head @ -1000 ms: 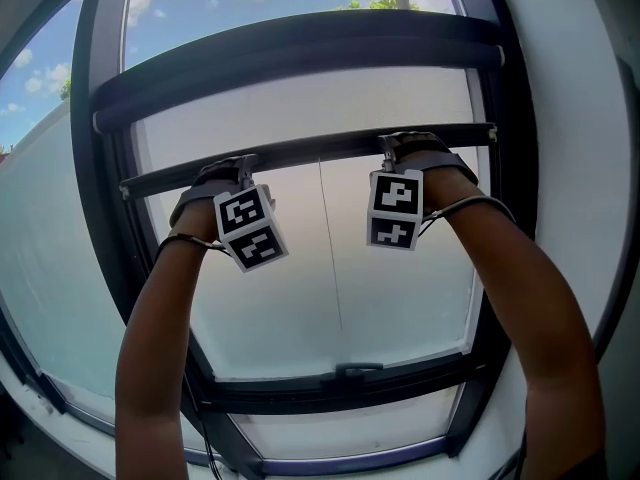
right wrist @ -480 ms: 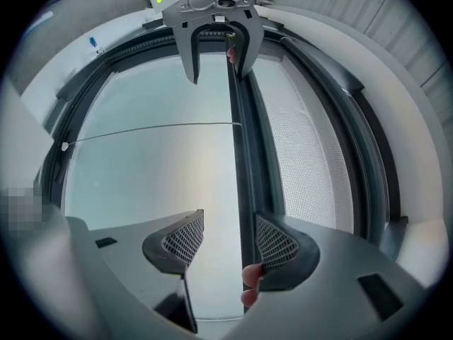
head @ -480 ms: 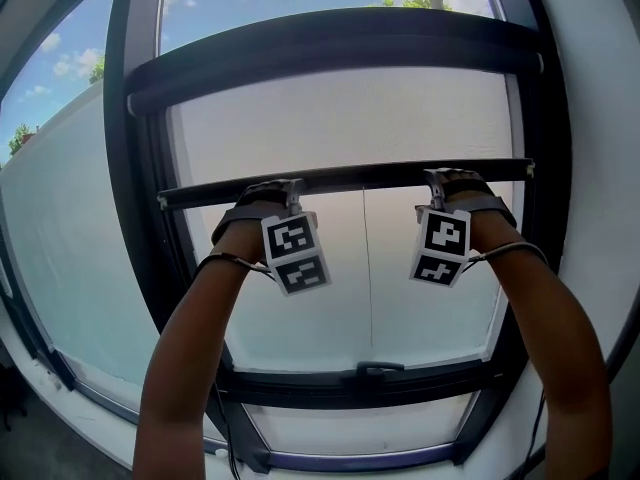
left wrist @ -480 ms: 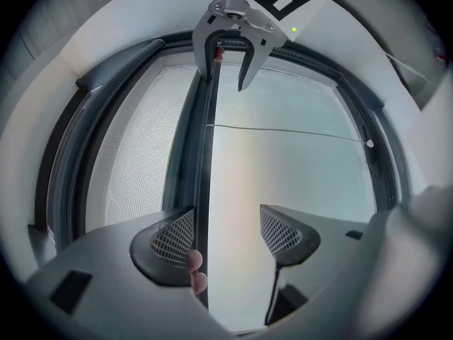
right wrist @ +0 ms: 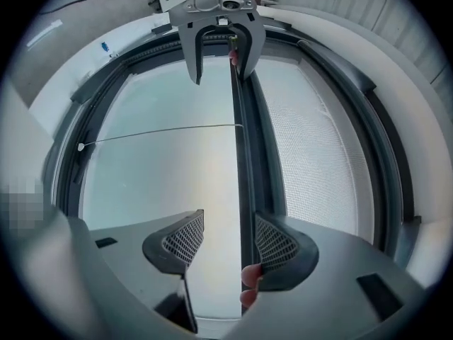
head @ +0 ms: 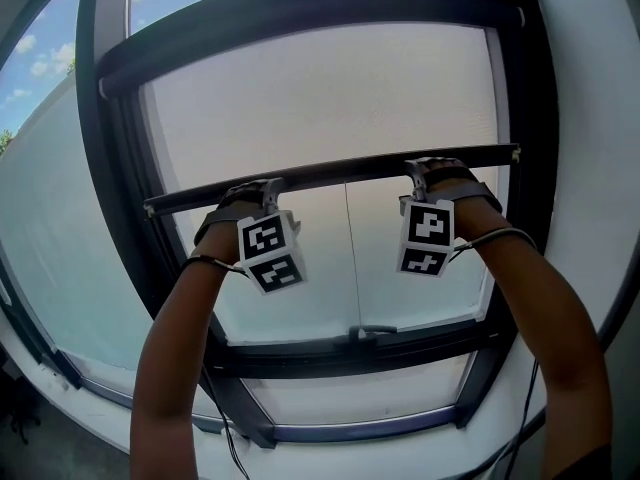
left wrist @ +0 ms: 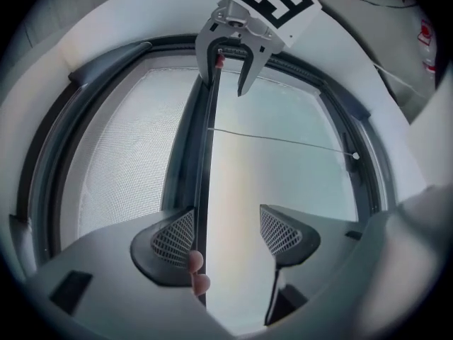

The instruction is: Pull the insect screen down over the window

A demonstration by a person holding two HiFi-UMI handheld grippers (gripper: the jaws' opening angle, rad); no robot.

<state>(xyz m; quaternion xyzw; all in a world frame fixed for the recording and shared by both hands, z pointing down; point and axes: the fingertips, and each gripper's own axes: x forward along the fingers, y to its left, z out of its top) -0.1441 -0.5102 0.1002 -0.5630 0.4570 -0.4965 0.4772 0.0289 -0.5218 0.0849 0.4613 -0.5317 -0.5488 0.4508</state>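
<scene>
1. Head view: we see the bar (head: 340, 173) lying across the window (head: 115, 218) at abt mid-height, w/ the screen (head: 320, 98) stretched above it and a thin cord (head: 350, 258) hanging below. L gripper (head: 268, 190) & R gripper (head: 420, 171) are both up at the bar.
2. Left gripper view: jaws spread. The bar runs btwn them, against one pad, w/ fingertips (left wrist: 195, 262) beside it.
3. Right gripper view: we find the jaws spread here too. The bar sits against one pad, fingertips (right wrist: 251, 275) at it, screen beyond.
</scene>
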